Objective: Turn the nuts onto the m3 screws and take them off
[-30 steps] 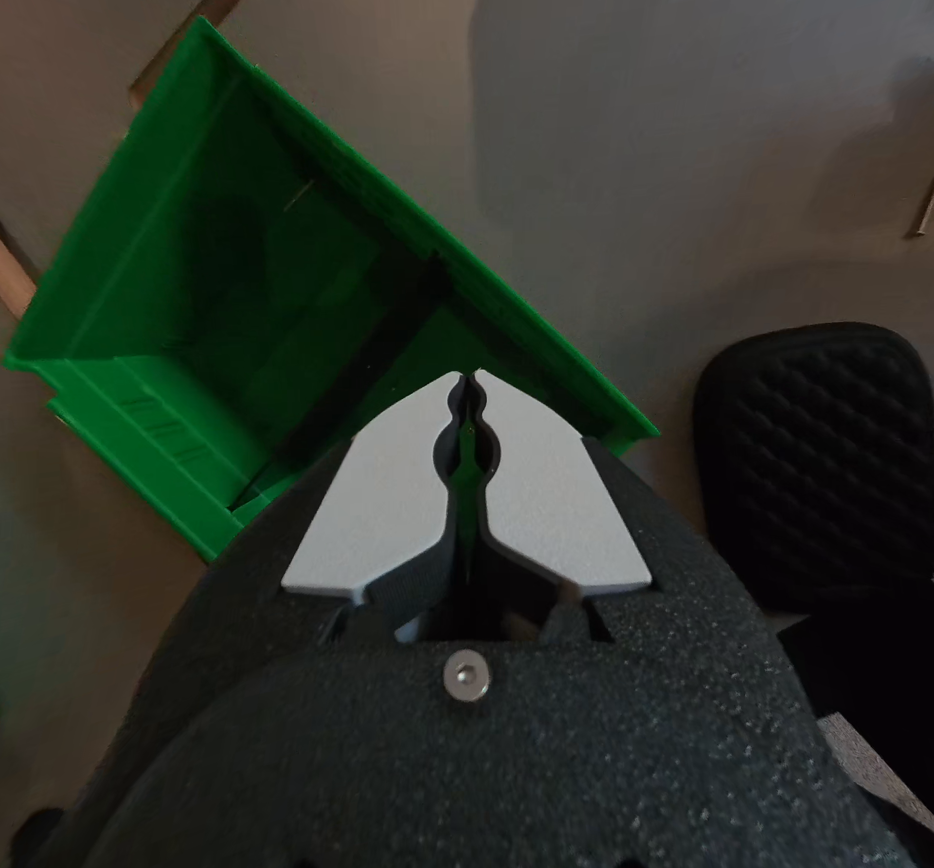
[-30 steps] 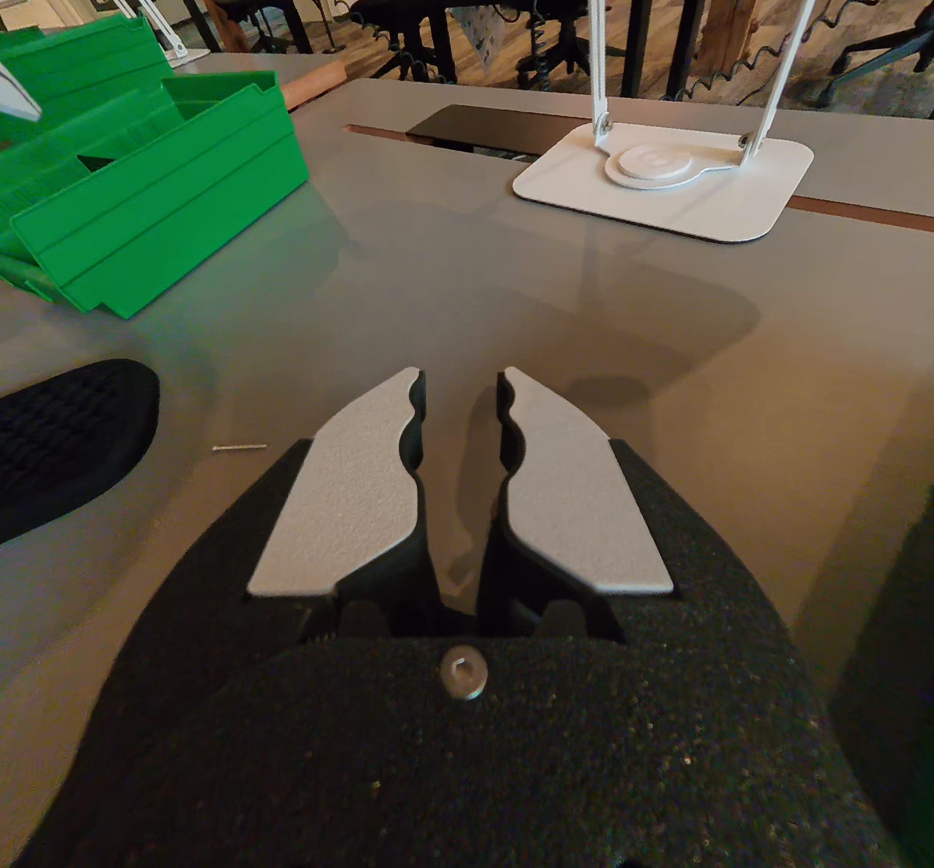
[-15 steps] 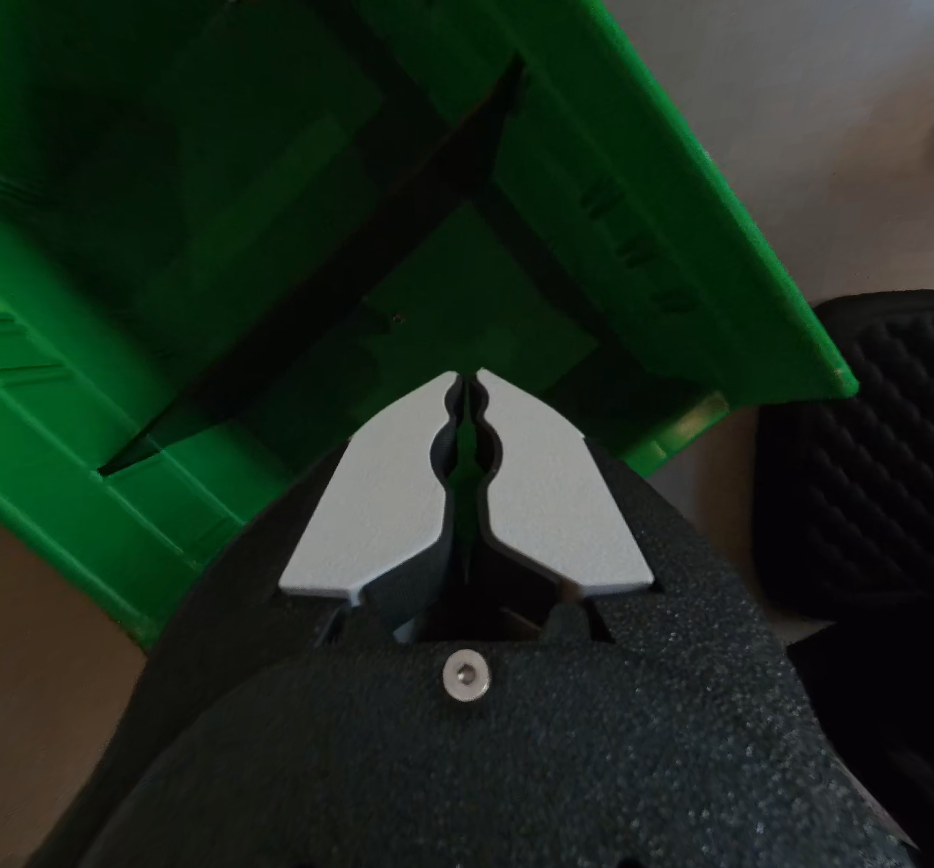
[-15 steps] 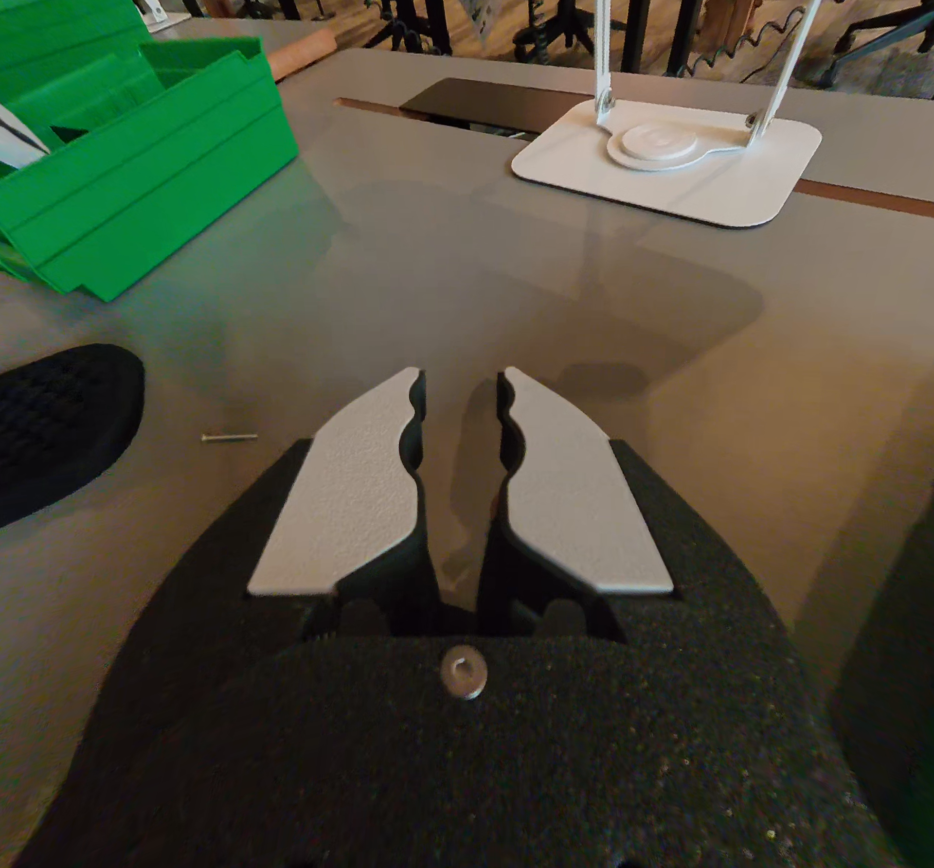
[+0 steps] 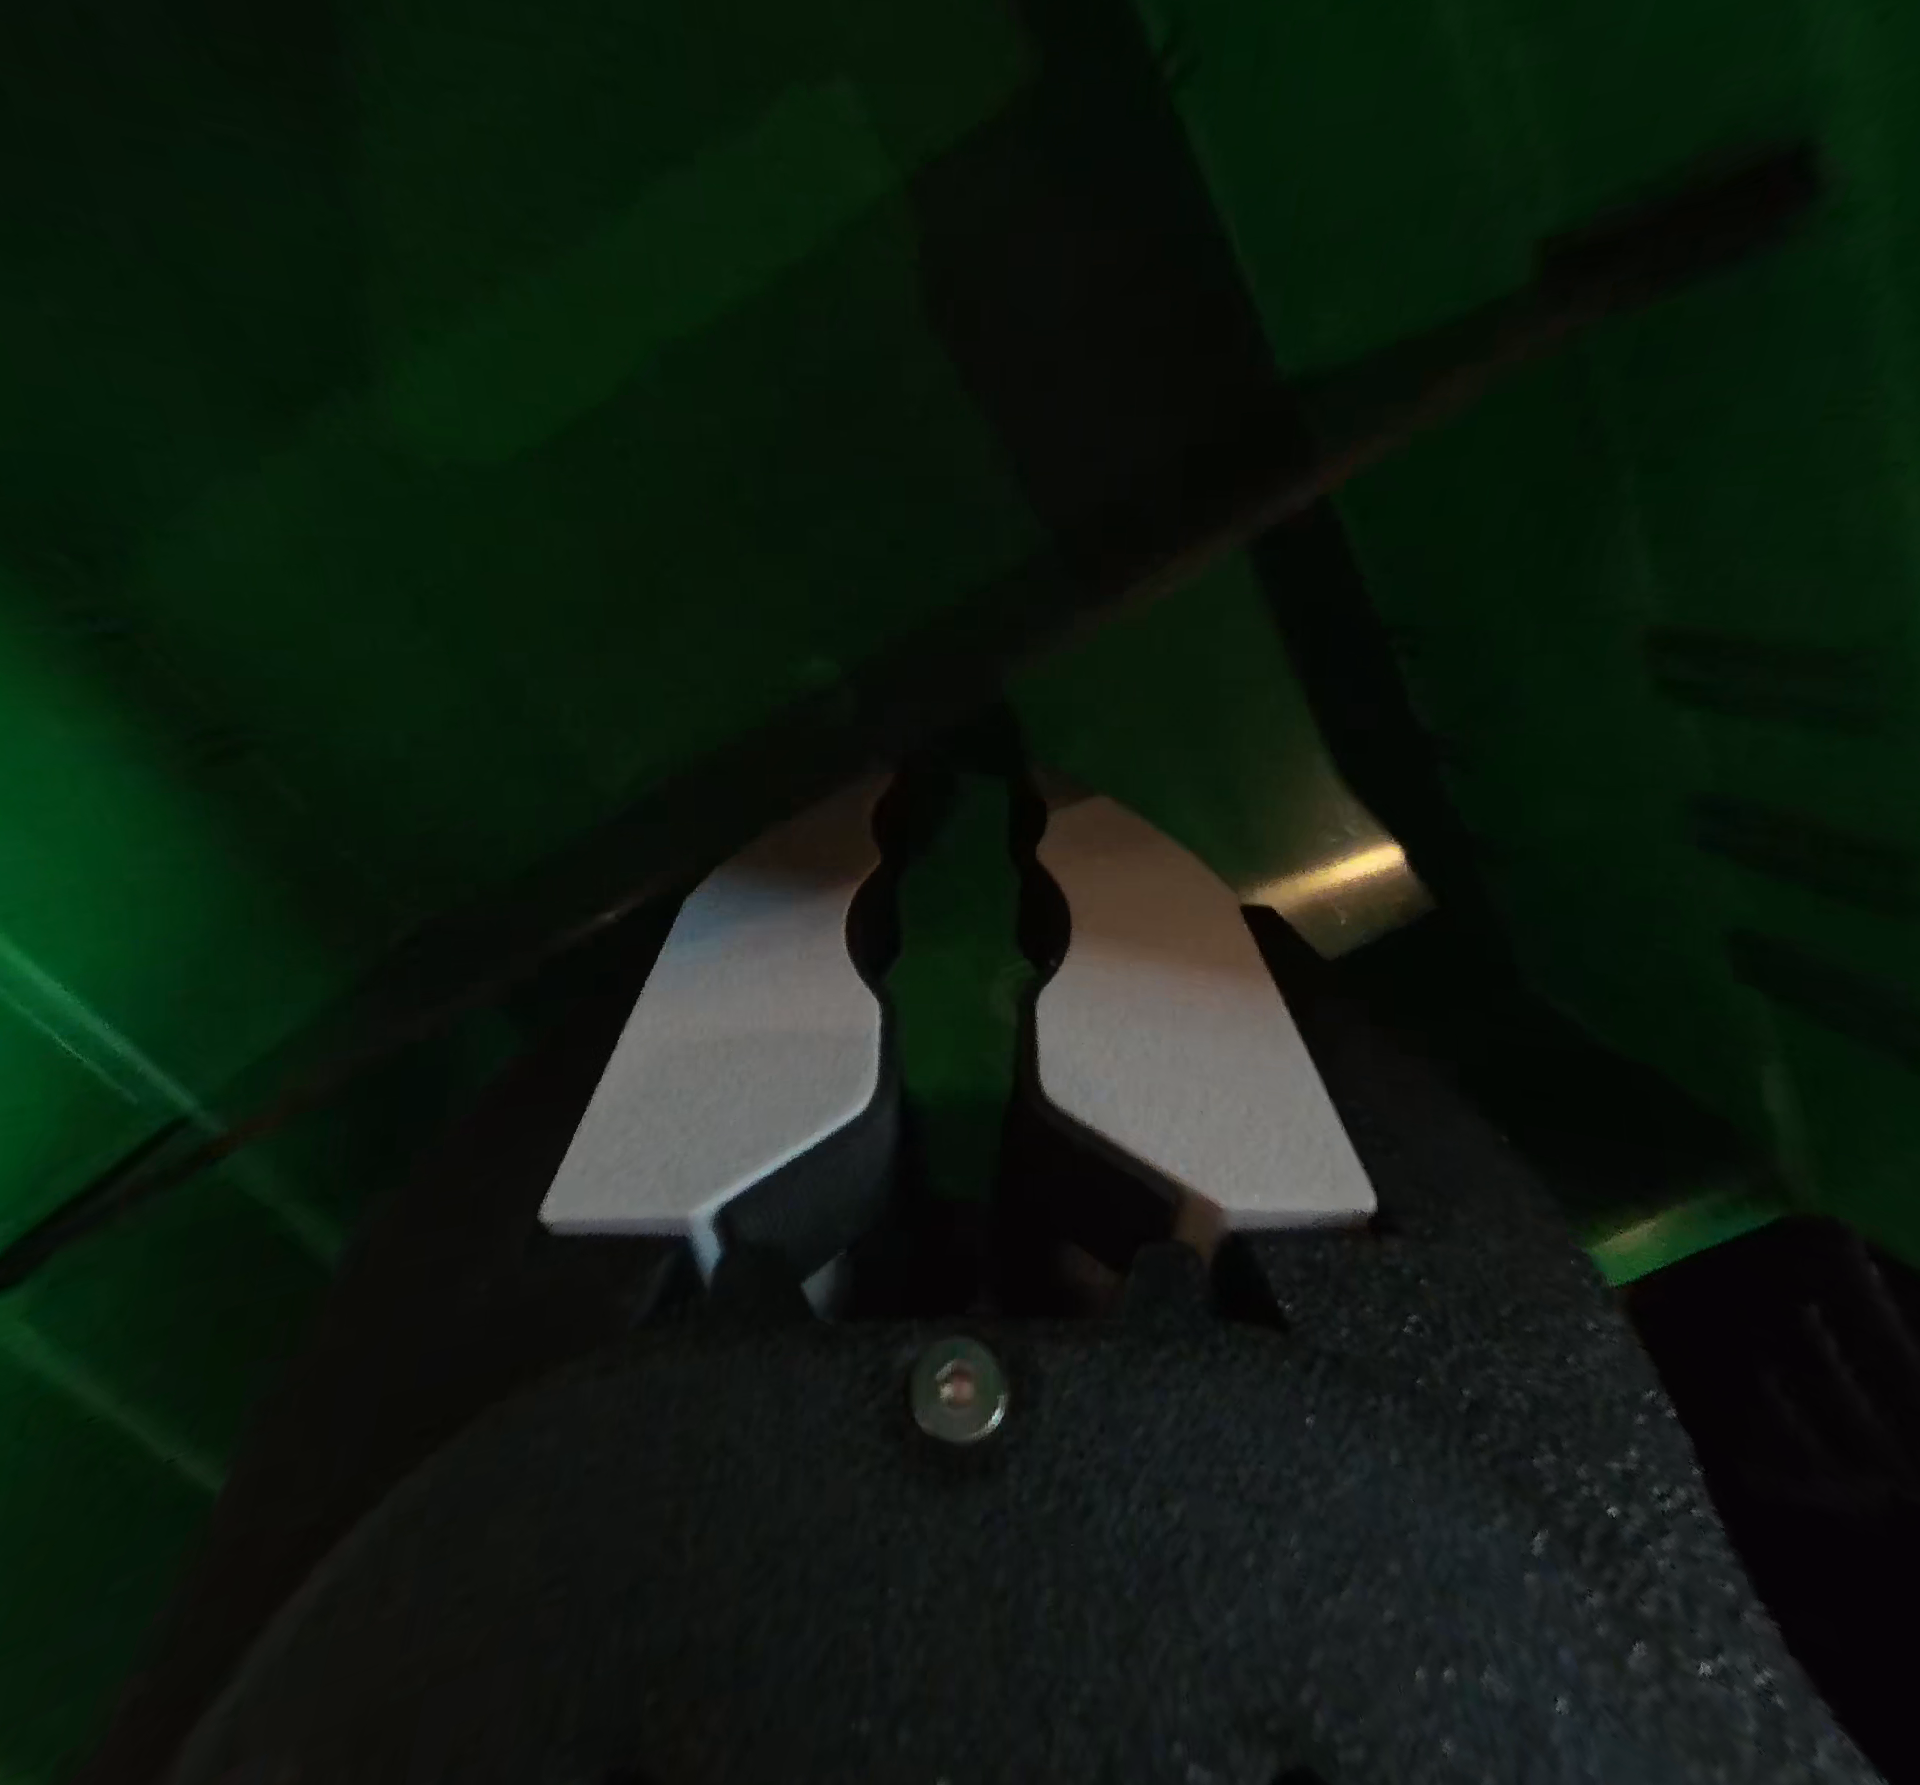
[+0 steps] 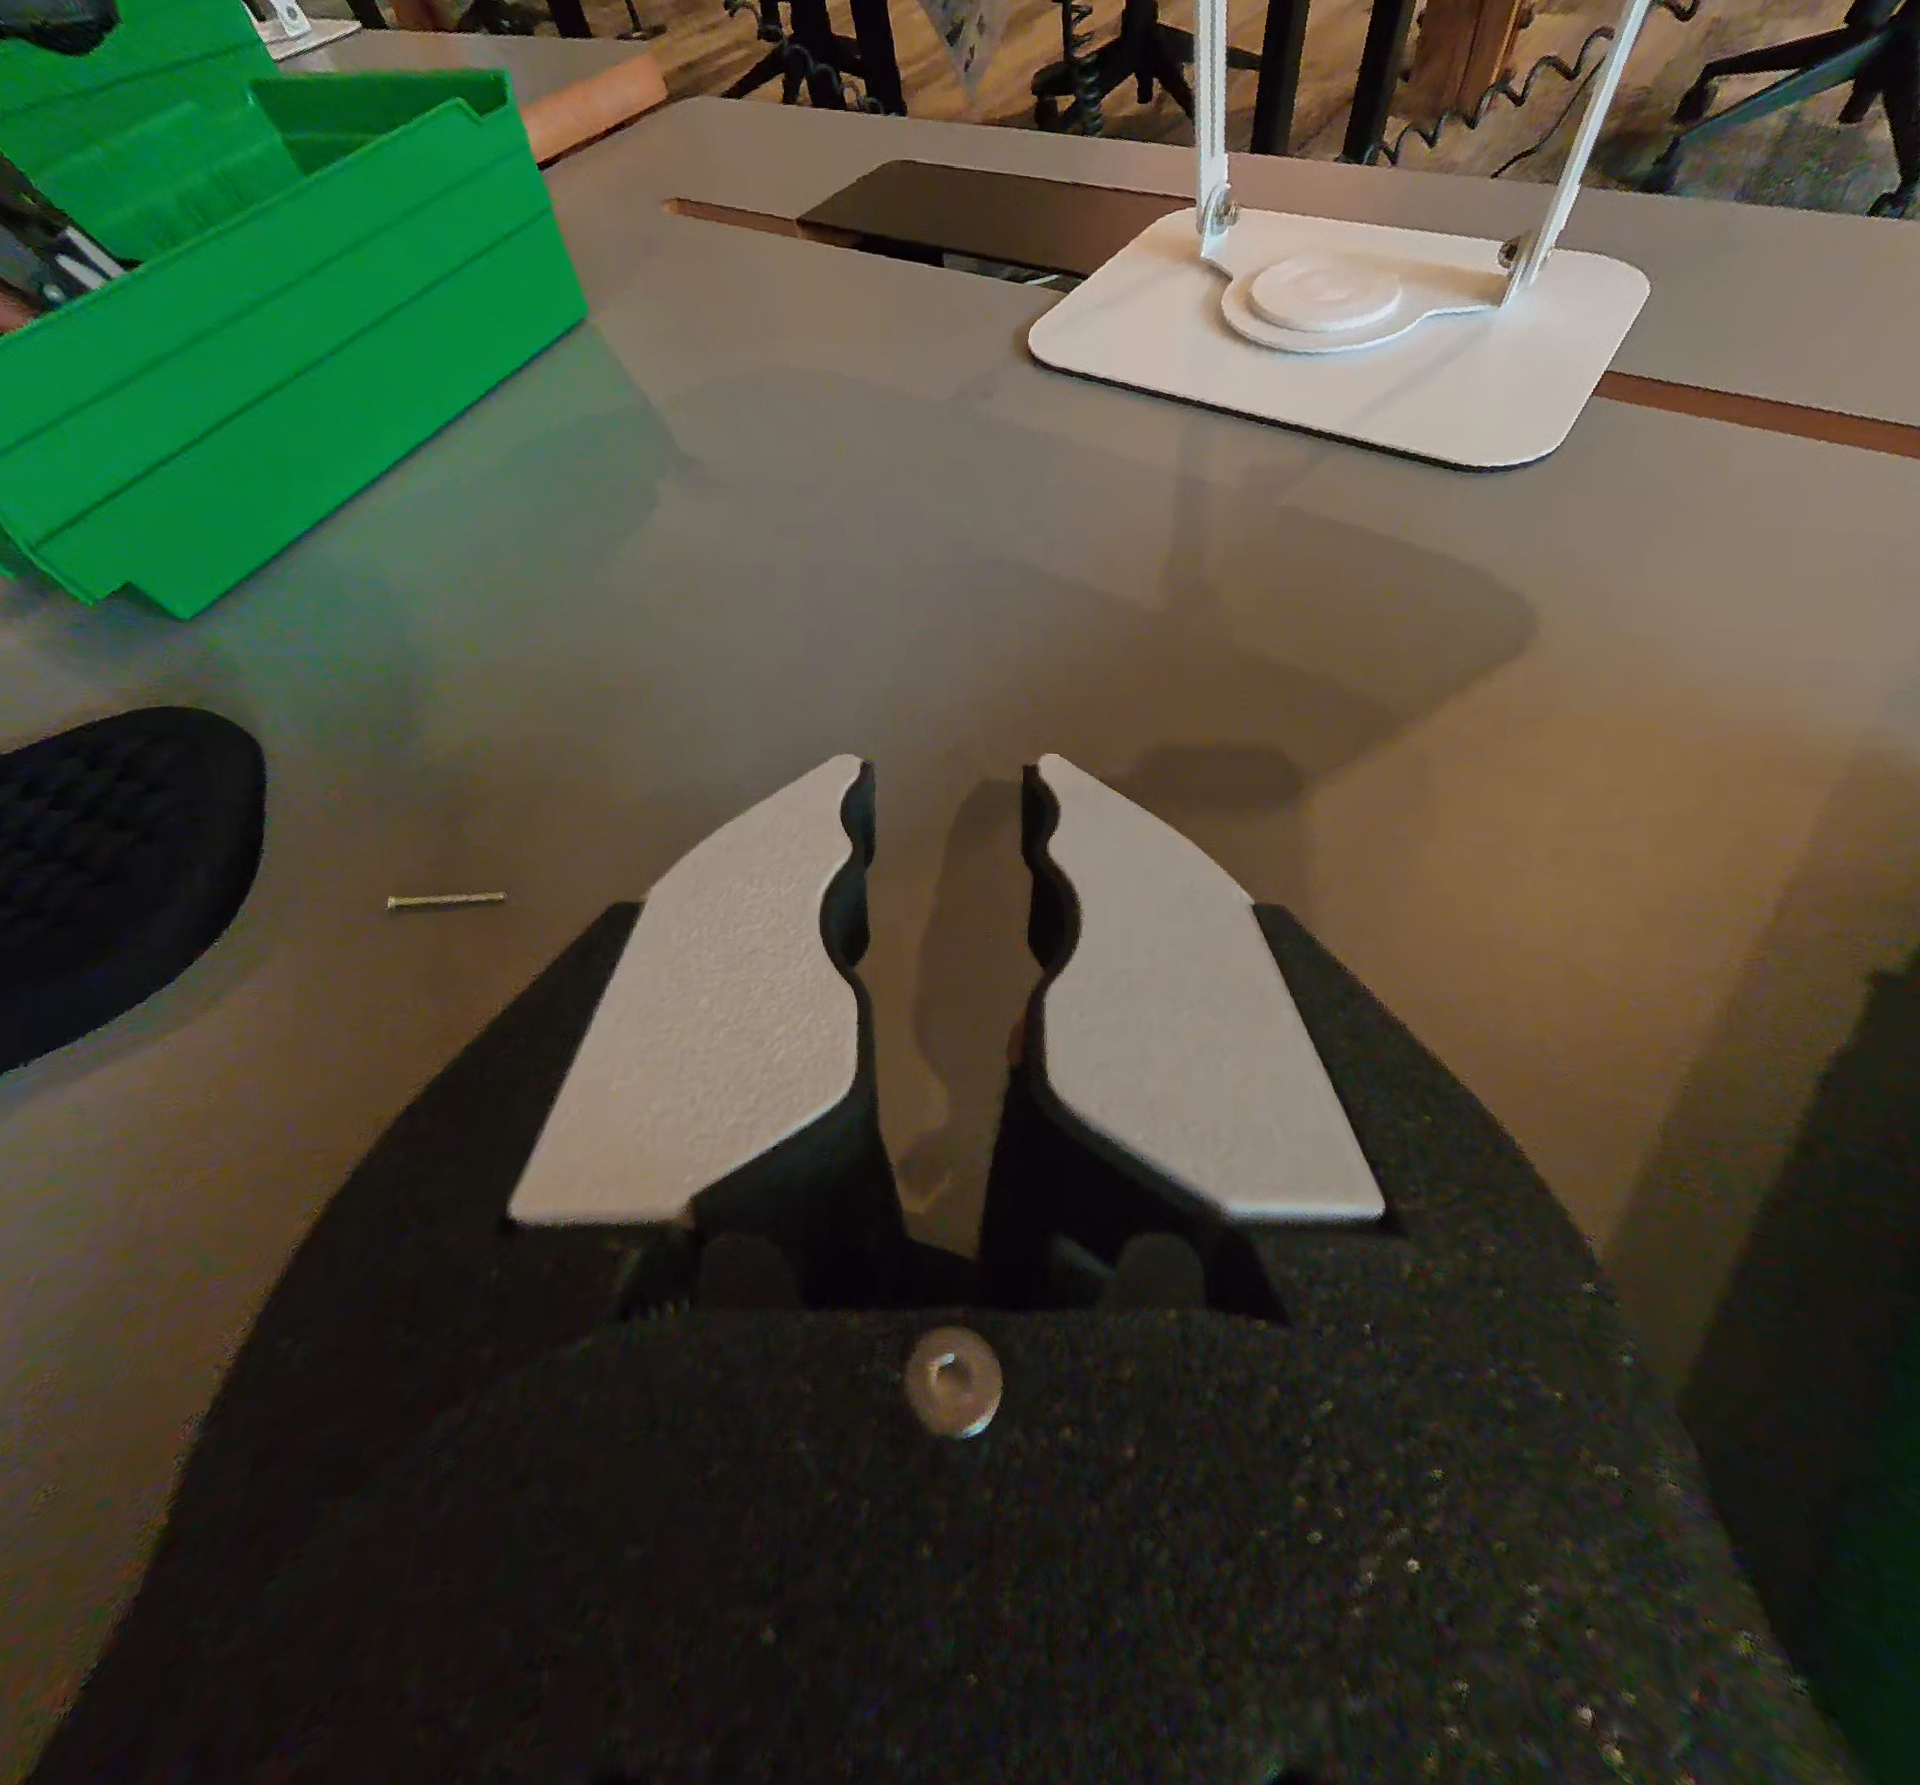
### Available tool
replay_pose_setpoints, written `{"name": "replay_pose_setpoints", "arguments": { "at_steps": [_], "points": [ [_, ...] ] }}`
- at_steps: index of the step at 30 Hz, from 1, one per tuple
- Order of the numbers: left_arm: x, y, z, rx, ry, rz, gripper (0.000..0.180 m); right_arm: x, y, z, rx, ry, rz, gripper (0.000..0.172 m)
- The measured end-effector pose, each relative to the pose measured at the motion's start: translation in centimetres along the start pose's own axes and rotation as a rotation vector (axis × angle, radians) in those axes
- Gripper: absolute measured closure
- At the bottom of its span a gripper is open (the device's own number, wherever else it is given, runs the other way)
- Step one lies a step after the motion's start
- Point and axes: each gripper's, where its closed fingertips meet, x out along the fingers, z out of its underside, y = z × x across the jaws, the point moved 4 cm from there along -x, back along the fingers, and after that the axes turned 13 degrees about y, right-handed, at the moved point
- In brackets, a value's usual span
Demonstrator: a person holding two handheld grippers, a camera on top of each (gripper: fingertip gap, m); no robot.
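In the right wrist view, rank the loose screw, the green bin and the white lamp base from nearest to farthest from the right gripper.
1. Screw: on the table just left of the right gripper.
2. Green bin: farther back, on the left.
3. White lamp base: far back, to the right; not much beyond the bin.

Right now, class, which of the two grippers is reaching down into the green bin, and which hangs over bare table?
The left gripper is inside the green bin; the right gripper hangs open over the grey table.
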Motion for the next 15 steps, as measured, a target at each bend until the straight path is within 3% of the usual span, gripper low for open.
{"name": "replay_pose_setpoints", "arguments": {
  "at_steps": [15],
  "points": [
    [0.38, -0.66, -0.26, -0.019, -0.041, -0.006, 0.163, 0.03, -0.06, 0.05, -0.017, -0.008, 0.003, 0.146]
  ]
}}
